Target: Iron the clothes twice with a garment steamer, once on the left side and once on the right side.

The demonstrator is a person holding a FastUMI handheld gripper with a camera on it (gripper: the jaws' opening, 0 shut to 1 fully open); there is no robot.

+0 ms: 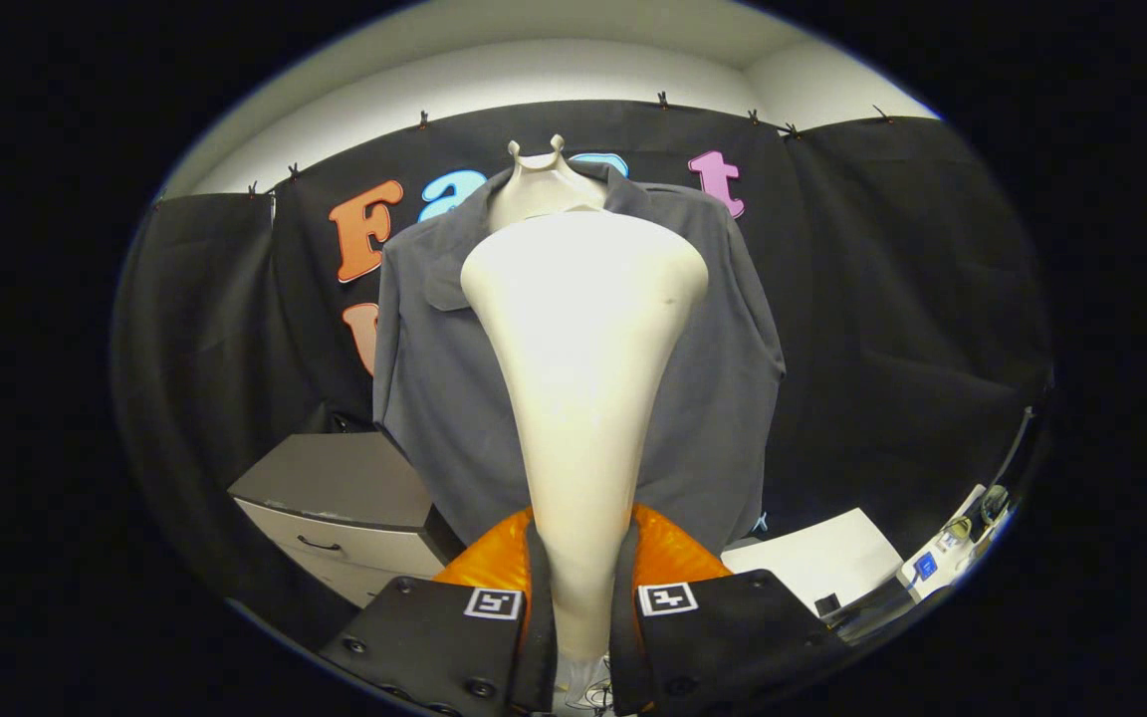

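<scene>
My hand-held gripper (581,607) pinches the steamer (583,378) by its narrow handle, both fingers pressing its sides. Its wide cream head rises ahead, in front of the grey shirt (723,398) hanging on a stand (542,184) beyond.

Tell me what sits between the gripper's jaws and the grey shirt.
In the gripper view, the cream garment steamer fills that stretch: its handle is clamped between the jaws of the gripper, and its wide head rises in front of the grey shirt.
</scene>
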